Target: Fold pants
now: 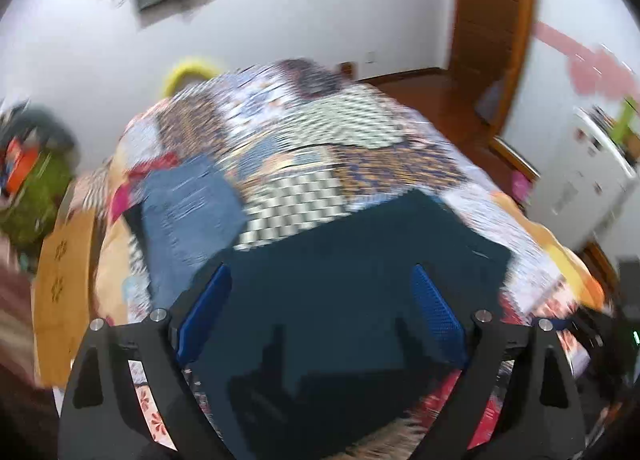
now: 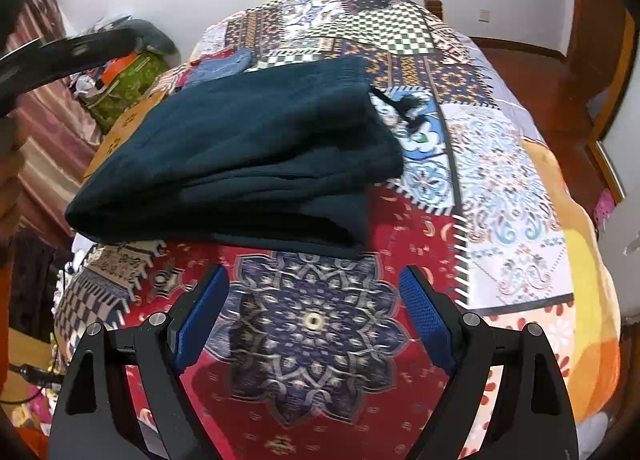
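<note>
Dark teal pants [image 2: 240, 148] lie folded into a thick stack on the patchwork bedspread [image 2: 512, 180]. A dark drawstring [image 2: 404, 108] trails off the stack's right side. My right gripper [image 2: 314, 280] is open over the red and navy patch, just in front of the stack, with nothing between its blue pads [image 2: 424, 316]. In the blurred left wrist view the pants [image 1: 340, 280] fill the space under my left gripper [image 1: 322, 276], which stands wide open above the cloth; its pads [image 1: 436, 312] grip nothing.
Blue jeans [image 1: 188, 212] lie further back on the bed, left of the stack. A cardboard box [image 1: 60, 280] and green bags [image 2: 132, 76] sit beside the bed's left edge. Wooden floor [image 2: 540, 72] and a door frame [image 1: 492, 28] lie to the right. The left tool's black arm [image 2: 68, 56] crosses the upper left.
</note>
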Demonstrator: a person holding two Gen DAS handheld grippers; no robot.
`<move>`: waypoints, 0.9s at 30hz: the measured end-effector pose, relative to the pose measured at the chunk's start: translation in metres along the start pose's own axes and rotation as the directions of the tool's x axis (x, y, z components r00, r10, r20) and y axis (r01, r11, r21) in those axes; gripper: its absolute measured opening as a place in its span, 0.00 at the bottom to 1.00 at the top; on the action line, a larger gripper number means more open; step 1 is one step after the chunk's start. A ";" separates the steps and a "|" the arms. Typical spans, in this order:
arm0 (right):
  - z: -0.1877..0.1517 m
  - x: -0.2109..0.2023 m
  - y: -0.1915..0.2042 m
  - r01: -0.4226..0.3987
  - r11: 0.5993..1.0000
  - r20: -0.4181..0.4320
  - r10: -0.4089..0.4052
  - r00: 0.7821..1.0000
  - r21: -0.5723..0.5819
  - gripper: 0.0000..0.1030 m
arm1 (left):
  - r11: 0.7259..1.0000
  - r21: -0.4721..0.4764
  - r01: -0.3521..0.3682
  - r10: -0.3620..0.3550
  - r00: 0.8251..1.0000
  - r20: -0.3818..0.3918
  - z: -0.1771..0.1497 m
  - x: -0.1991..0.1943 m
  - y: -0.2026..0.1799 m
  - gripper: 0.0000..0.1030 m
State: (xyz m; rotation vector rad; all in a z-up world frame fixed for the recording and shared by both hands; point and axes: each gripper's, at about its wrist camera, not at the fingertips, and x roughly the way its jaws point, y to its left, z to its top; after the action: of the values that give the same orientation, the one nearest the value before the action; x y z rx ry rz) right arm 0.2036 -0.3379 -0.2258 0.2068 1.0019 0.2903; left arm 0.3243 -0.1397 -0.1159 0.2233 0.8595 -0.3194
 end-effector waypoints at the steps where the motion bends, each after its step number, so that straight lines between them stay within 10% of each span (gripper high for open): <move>1: 0.001 0.001 0.003 -0.003 1.000 -0.003 0.003 1.000 -0.001 0.82 | 1.000 -0.031 -0.007 0.006 1.000 -0.018 0.004 0.009 0.016 0.89; 11: 0.009 0.020 0.025 -0.040 0.999 -0.040 0.039 0.998 -0.034 0.82 | 0.984 -0.116 -0.134 0.110 0.975 -0.194 0.030 0.105 0.111 0.89; 18: 0.021 0.036 0.025 -0.017 1.000 -0.073 0.016 0.997 -0.022 0.82 | 0.991 0.003 -0.134 0.125 0.923 -0.363 0.010 0.183 0.113 0.89; 27: 0.038 0.046 0.021 0.047 0.997 -0.083 -0.053 0.995 -0.063 0.82 | 0.993 0.067 -0.093 0.111 0.931 -0.348 -0.038 0.172 0.134 0.98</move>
State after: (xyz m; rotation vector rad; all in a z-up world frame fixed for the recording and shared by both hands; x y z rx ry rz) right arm 0.2562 -0.3048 -0.2360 0.1147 1.0790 0.2853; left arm 0.4506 -0.0350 -0.2639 0.3783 1.1906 -0.2058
